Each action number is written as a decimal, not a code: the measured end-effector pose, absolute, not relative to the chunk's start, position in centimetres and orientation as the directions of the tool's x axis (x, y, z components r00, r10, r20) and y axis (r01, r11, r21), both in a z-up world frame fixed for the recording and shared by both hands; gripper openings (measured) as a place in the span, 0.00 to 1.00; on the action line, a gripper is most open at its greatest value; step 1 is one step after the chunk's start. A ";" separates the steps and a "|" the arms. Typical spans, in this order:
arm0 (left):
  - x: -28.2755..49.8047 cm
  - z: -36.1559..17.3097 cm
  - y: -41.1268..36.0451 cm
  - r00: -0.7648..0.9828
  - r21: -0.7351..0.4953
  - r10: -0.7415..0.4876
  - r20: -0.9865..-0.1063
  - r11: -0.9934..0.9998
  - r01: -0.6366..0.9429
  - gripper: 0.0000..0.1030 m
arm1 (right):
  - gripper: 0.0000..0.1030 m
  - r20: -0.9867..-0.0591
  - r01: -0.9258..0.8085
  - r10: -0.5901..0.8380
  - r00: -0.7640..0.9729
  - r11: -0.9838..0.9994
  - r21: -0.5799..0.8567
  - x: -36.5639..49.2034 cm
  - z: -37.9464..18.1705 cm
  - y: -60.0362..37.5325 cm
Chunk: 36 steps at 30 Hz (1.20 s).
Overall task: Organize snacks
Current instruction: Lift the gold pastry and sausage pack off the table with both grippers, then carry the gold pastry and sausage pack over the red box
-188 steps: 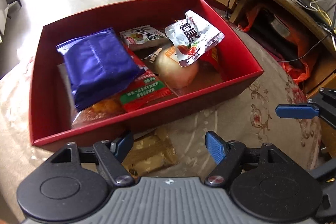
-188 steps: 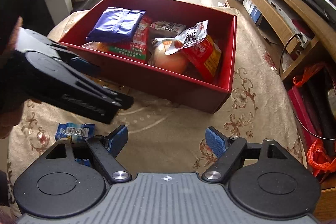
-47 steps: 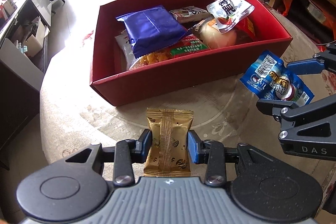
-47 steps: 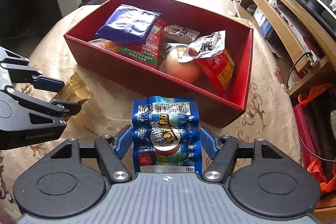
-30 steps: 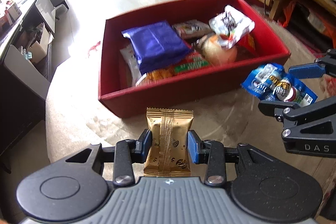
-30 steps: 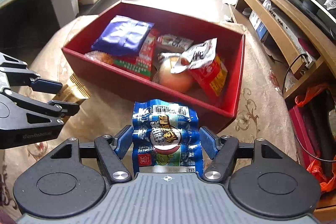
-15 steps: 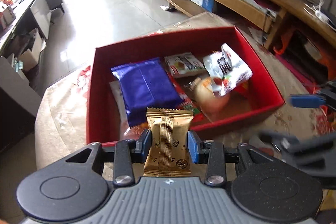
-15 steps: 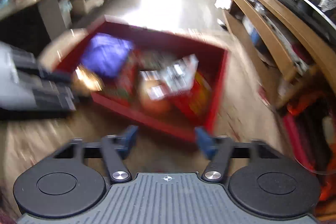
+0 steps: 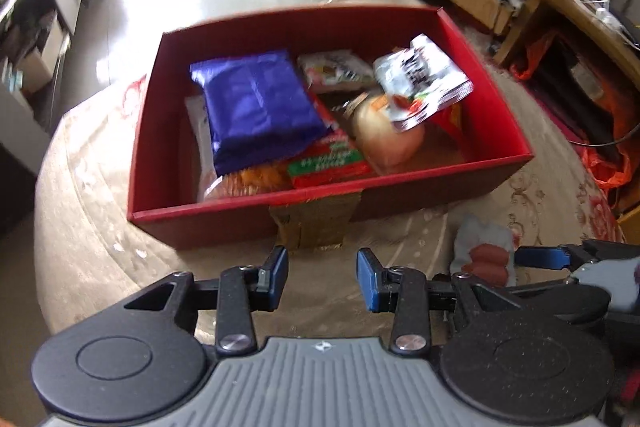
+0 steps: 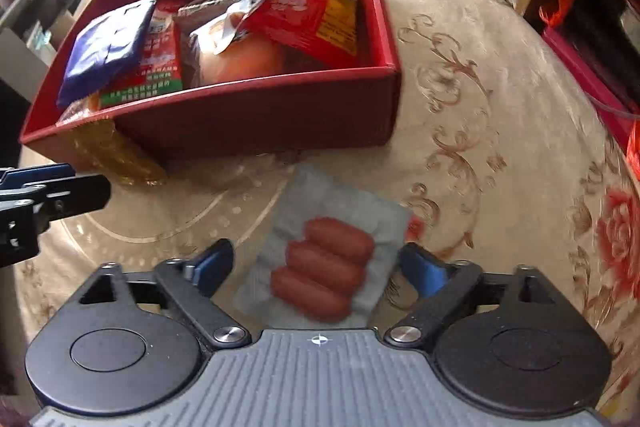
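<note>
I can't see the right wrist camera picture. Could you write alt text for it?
A clear packet of three red sausages lies on the patterned tablecloth between the fingers of the right gripper, whose jaws have just been opening. Behind stands a red box full of snacks.

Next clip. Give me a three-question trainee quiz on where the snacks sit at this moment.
1. True or false: the sausage pack lies inside the red box.
2. Which snack rests against the box's outer front wall? A) blue packet B) gold packet C) red pouch
3. Fill in: the jaws of the right gripper stand ____.

Key
1. False: it lies on the tablecloth, outside the box.
2. B.
3. Open: they have just been opening, with the sausage pack between them.
</note>
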<state>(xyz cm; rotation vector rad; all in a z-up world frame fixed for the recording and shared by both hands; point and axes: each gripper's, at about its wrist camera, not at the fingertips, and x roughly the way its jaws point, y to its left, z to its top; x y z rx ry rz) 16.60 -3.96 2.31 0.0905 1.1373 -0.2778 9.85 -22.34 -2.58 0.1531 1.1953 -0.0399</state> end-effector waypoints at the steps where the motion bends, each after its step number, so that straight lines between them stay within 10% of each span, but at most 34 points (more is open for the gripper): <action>1: 16.8 1.9 -4.1 0.385 -0.068 -0.167 -0.908 0.964 0.256 0.36 | 0.95 -0.927 0.101 0.019 0.373 0.993 0.061 9.9 -2.9 -21.8; 8: 17.2 1.0 -3.9 0.383 -0.097 -0.176 -0.907 0.972 0.216 0.52 | 0.71 -0.906 -0.047 -0.007 0.424 0.998 -0.029 8.6 -2.6 -20.5; 20: 18.8 -0.5 -5.3 0.424 -0.143 -0.159 -0.892 0.987 0.069 0.64 | 0.67 -0.871 -0.044 0.067 0.486 0.998 0.052 6.6 0.6 -22.7; 24: 18.7 -2.1 -5.5 0.419 -0.107 -0.112 -0.901 0.994 0.035 0.41 | 0.67 -0.857 -0.049 0.094 0.507 0.996 0.081 6.9 1.7 -23.1; 36: 16.4 1.5 -4.4 0.479 -0.166 -0.186 -0.858 0.983 0.083 0.33 | 0.67 -0.797 -0.052 0.119 0.593 0.993 0.110 7.4 4.5 -24.3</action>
